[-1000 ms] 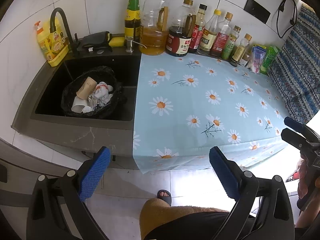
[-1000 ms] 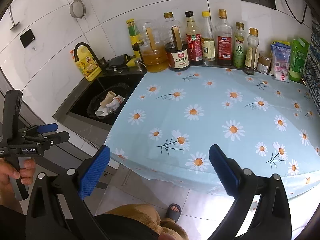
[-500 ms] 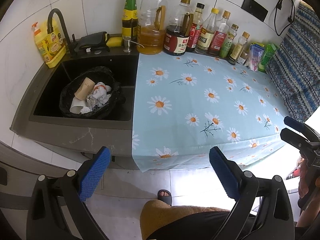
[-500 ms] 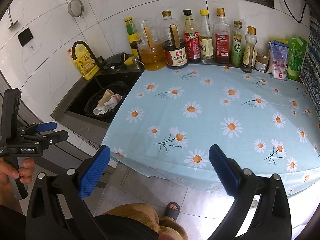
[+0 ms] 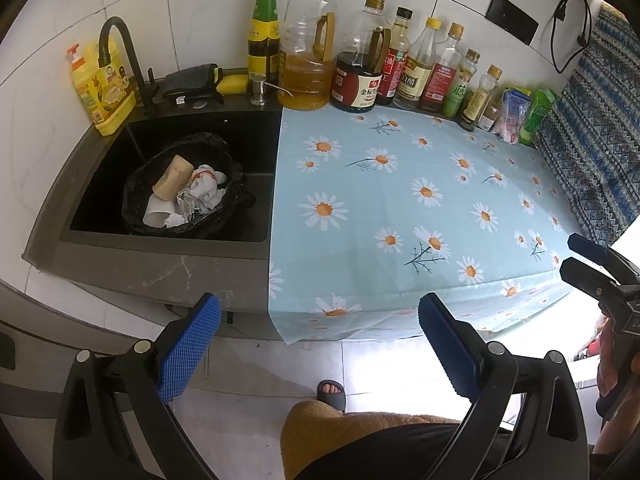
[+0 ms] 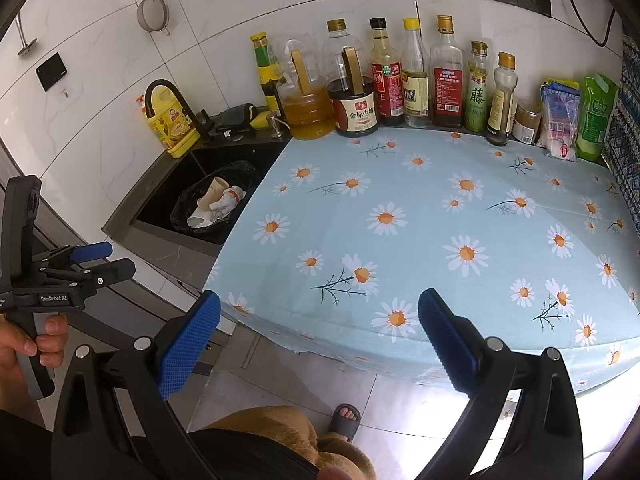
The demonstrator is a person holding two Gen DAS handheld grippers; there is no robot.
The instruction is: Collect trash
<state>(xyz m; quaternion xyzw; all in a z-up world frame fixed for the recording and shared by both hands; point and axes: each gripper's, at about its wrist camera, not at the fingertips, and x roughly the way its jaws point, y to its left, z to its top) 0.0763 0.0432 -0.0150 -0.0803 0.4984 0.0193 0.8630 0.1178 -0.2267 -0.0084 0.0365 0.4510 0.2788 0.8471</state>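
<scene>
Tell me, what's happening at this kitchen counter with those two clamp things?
A person holds a left gripper and a right gripper, one in each hand, to collect trash. Both have their jaws wide open and empty, held back from the counter's front edge. The trash, a paper cup and crumpled wrappers, lies in a black bag standing in the sink. The daisy tablecloth shows no trash; bottles line the wall behind it.
</scene>
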